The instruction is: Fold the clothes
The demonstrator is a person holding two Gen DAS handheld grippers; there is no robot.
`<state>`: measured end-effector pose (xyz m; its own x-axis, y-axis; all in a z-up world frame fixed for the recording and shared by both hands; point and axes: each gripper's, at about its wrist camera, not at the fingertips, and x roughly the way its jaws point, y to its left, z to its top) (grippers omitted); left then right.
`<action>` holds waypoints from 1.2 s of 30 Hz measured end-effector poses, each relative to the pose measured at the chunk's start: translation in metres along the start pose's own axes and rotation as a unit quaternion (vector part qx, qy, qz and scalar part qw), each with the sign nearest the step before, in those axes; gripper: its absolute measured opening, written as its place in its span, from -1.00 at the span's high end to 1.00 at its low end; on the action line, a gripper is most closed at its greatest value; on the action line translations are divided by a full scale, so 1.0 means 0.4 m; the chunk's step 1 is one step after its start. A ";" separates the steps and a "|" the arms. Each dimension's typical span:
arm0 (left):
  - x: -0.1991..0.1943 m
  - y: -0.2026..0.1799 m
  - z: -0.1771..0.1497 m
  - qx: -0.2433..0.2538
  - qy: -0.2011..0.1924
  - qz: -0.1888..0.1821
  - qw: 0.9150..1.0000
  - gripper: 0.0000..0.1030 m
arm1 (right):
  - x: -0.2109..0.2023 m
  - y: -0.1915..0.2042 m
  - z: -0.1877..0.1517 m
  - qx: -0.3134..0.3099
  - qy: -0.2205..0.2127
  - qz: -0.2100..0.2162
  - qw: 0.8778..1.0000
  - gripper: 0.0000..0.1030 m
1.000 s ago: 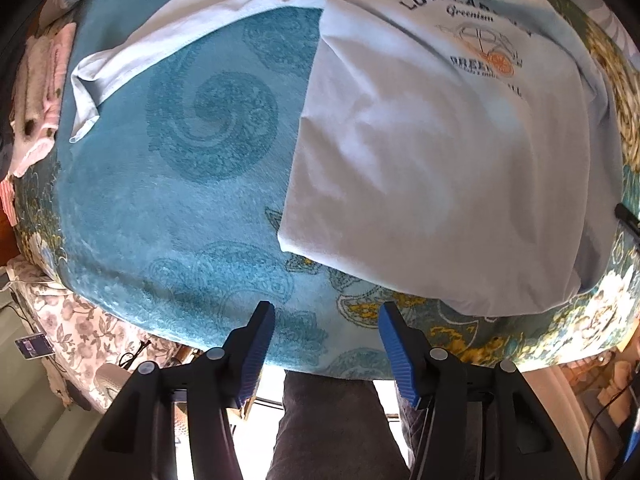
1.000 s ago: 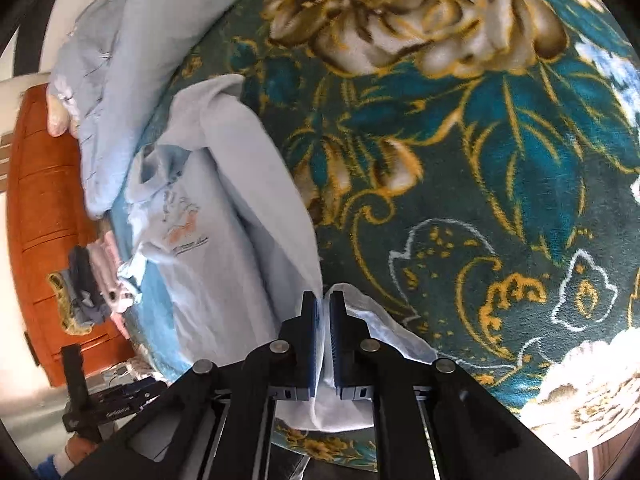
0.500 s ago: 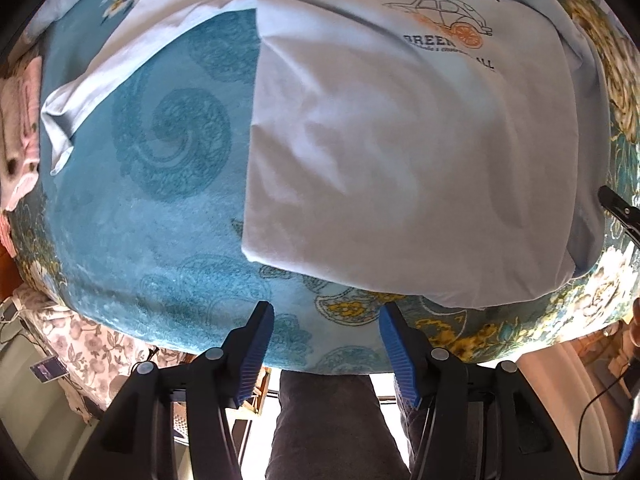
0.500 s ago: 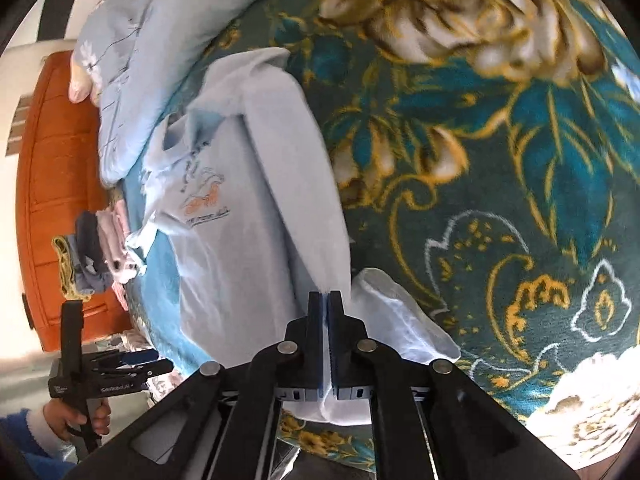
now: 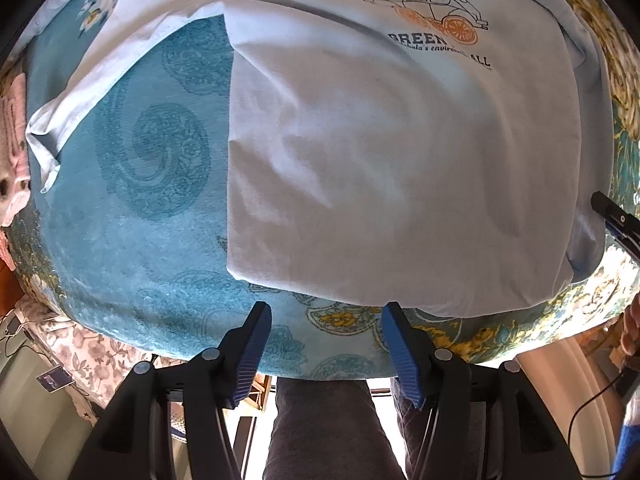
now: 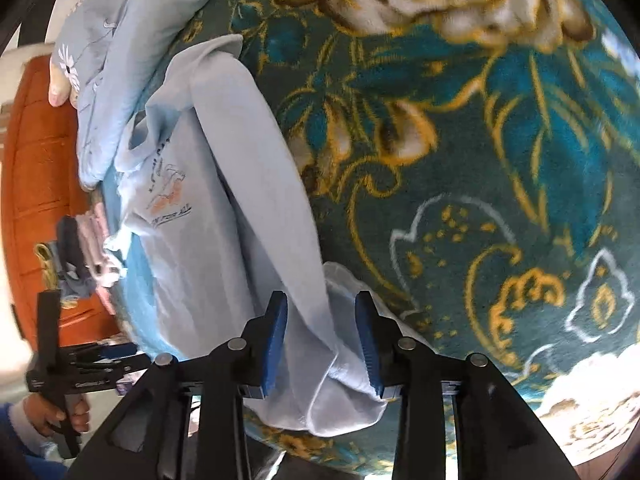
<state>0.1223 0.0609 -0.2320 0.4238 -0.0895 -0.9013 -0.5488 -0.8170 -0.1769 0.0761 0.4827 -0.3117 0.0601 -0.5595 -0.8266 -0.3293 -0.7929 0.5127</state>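
Right jaws letting go of the folded T-shirt edge; left jaws waiting, empty.

The pale blue T-shirt (image 5: 392, 168) lies print-up on the teal floral blanket (image 5: 132, 240) of the bed, filling the centre and right of the left wrist view, its right side already turned over the body, likely to narrow it for the next fold. In the right wrist view the right gripper (image 6: 322, 340), at bottom centre, is opening its jaws; the folded hem corner sits loose between the pads, apparently being laid down. The left gripper (image 5: 324, 350) hovers at the lower edge, jaws about half open, holding nothing, just short of the shirt's hem.
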 end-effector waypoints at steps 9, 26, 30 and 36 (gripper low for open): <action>0.001 -0.002 0.007 -0.012 0.000 -0.014 1.000 -0.20 | 0.005 0.004 0.011 0.028 0.002 -0.006 1.000 0.93; -0.039 0.027 -0.009 -0.033 -0.029 -0.022 0.999 -0.20 | -0.302 0.001 0.350 -0.049 -0.173 -0.198 0.964 0.93; -0.044 0.036 -0.025 -0.039 -0.037 -0.023 0.998 -0.20 | -0.266 0.015 0.410 -0.065 -0.145 -0.207 0.965 0.93; -0.055 0.055 -0.033 -0.043 -0.049 -0.022 0.998 -0.20 | -0.260 -0.013 0.402 -0.041 -0.127 -0.184 0.974 0.87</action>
<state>0.1106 0.0374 -0.2109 0.3717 0.0003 -0.9283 -0.4649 -0.8655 -0.1864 -0.0802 0.5838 -0.2655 -0.0781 -0.1646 -0.9833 -0.2533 -0.9506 0.1793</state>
